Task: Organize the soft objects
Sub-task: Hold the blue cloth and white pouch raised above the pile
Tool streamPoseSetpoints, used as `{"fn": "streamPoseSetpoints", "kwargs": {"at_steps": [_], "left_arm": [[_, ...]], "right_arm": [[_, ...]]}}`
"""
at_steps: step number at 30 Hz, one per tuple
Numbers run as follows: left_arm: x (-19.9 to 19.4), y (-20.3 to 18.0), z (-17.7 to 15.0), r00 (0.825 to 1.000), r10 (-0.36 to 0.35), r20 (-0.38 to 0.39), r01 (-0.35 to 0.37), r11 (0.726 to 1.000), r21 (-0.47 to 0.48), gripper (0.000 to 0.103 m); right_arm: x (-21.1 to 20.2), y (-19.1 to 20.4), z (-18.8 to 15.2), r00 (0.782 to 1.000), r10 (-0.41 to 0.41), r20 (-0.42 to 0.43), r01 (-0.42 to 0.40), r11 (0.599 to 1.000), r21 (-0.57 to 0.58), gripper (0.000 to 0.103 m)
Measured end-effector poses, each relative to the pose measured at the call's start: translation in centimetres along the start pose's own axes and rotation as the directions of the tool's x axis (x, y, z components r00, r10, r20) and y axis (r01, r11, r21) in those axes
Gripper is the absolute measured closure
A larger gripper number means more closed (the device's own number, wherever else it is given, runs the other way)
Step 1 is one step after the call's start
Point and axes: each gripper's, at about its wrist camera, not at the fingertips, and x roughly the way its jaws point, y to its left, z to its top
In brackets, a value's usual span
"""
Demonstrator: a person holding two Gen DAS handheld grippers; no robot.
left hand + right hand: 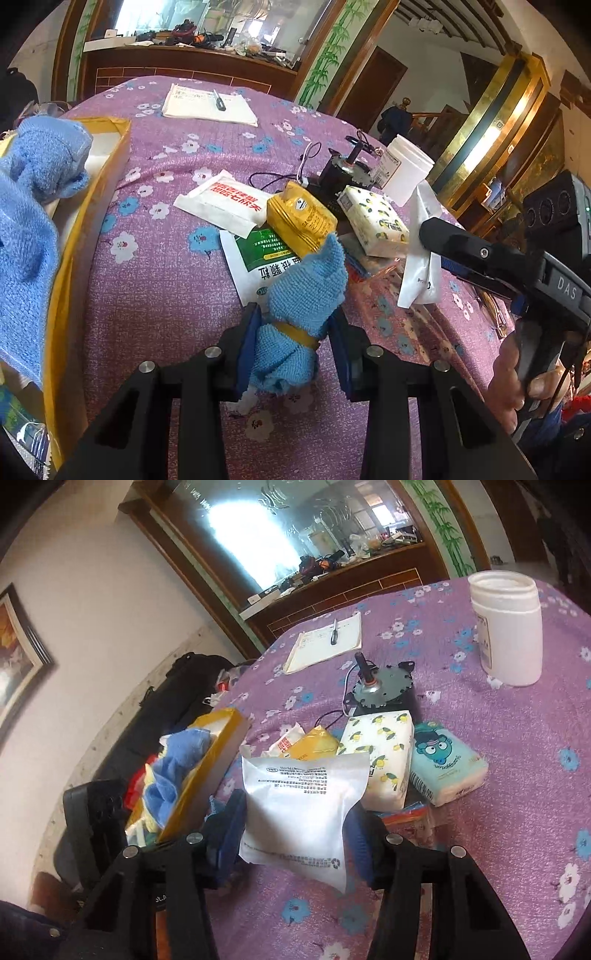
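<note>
The left gripper point(291, 339) clamps a rolled blue cloth point(303, 295) above the purple tablecloth point(166, 295), while the right gripper point(295, 834) seemingly pinches a white pouch point(299, 812) lifted beside the yellow box point(207, 775).

Yellow box point(92, 229) cut off at left edge, print on white pouch point(303, 812) perhaps unreadable
</note>
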Motion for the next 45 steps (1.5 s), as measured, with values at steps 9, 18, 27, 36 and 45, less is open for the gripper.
{"fn": "streamPoseSetpoints", "kwargs": {"at_steps": [9,18,27,36,45], "left_arm": [[-0.7,0.0,0.1,0.999,-0.013,0.035,0.013,1.0,0.005,0.068],[-1.9,-0.7,0.2,0.995,-0.032,0.09,0.029,0.999,0.039,0.068],[-2.7,-0.9,0.1,0.991,-0.025,0.13,0.018,0.998,0.057,0.068],[-4.2,-1.3,0.1,0.98,-0.021,0.198,0.005,0.997,0.078,0.068],[-4.8,-1.5,0.1,0.975,-0.005,0.224,-0.015,0.996,0.088,0.068]], "right_arm": [[-0.5,-0.4,0.0,1.0,-0.009,0.007,0.009,1.0,0.009,0.046],[-1.0,-0.3,0.0,1.0,0.0,0.025,0.0,1.0,0.008,0.046],[-1.3,0.3,0.0,0.999,0.016,0.04,-0.015,1.0,-0.013,0.046],[-1.5,0.8,0.0,0.999,0.016,0.051,-0.014,0.999,-0.036,0.046],[-1.2,1.1,-0.2,0.998,-0.013,0.059,0.016,0.998,-0.053,0.046]]}}
